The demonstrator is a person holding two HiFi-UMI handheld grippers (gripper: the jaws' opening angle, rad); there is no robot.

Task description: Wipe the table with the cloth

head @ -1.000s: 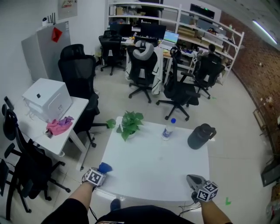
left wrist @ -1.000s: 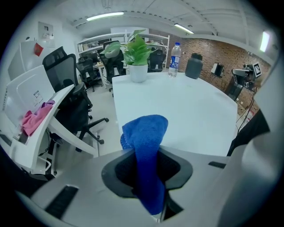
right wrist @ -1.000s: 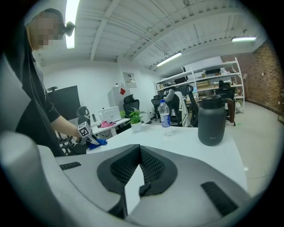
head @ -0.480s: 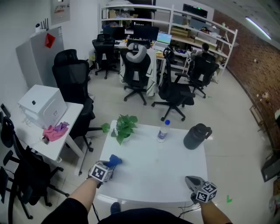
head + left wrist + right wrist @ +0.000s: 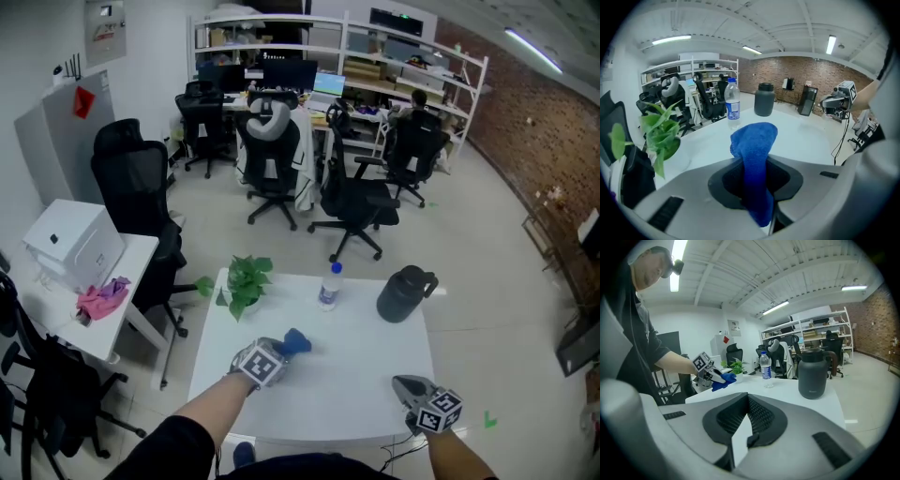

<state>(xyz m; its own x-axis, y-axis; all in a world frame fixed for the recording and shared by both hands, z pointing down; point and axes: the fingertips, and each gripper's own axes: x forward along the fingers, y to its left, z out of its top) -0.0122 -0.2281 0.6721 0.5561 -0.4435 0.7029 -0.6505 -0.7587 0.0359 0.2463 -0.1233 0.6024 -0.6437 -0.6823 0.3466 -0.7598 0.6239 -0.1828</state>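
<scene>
My left gripper point(image 5: 277, 351) is shut on a blue cloth point(image 5: 296, 341) and hovers over the left-middle of the white table point(image 5: 356, 384). In the left gripper view the cloth point(image 5: 754, 145) bulges up from between the jaws and droops below them. The right gripper view shows that same gripper point(image 5: 715, 375) with the cloth point(image 5: 723, 379) at the table's far left. My right gripper point(image 5: 411, 384) stays at the near right corner of the table, jaws together and empty point(image 5: 747, 401).
A water bottle point(image 5: 327, 284), a dark jug point(image 5: 403, 293) and a potted plant point(image 5: 242, 281) stand along the table's far edge. At the left, a side table holds a white box point(image 5: 73, 242) and a pink rag point(image 5: 101, 298). Office chairs point(image 5: 352, 202) stand beyond.
My left gripper has carried the blue cloth from the table's near left corner rightward and forward over the tabletop. The right gripper has stayed in place.
</scene>
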